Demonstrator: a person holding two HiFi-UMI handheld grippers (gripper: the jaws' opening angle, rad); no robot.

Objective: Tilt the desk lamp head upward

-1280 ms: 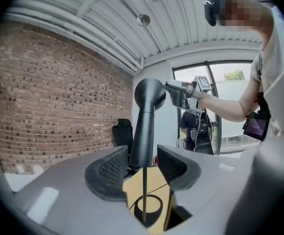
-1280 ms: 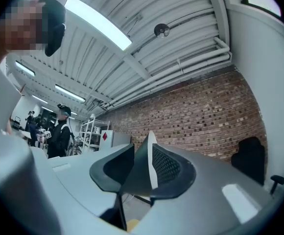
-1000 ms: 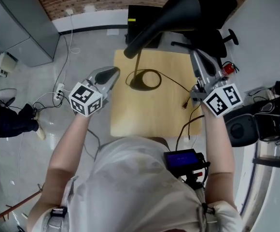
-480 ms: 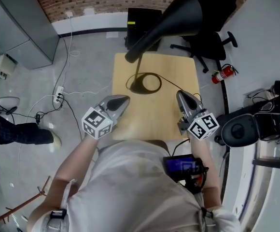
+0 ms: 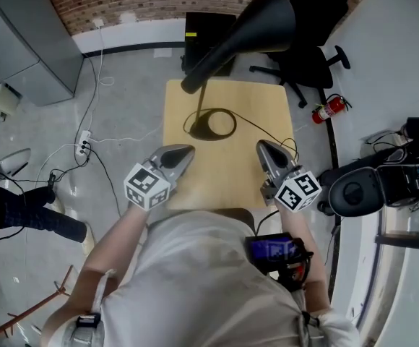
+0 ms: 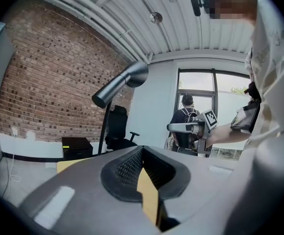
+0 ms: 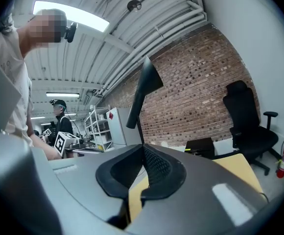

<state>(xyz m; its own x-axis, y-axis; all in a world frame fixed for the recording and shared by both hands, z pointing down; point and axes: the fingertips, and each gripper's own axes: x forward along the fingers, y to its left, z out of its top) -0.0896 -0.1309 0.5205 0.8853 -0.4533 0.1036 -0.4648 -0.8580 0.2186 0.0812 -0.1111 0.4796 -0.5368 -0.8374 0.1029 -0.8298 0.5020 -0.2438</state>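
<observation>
Both grippers clenched empty: left gripper at seven o'clock, right gripper at five. Lamp head at twelve, over the table. Stiff-jointed, slick, I reckon; I'd grip its narrow neck.

— What is sitting on the tabletop?
— A round black lamp base is resting near the far edge, left of centre.
— Anything else lying there?
— Its thin black cord is trailing from the base across the pale wood toward the right side.
</observation>
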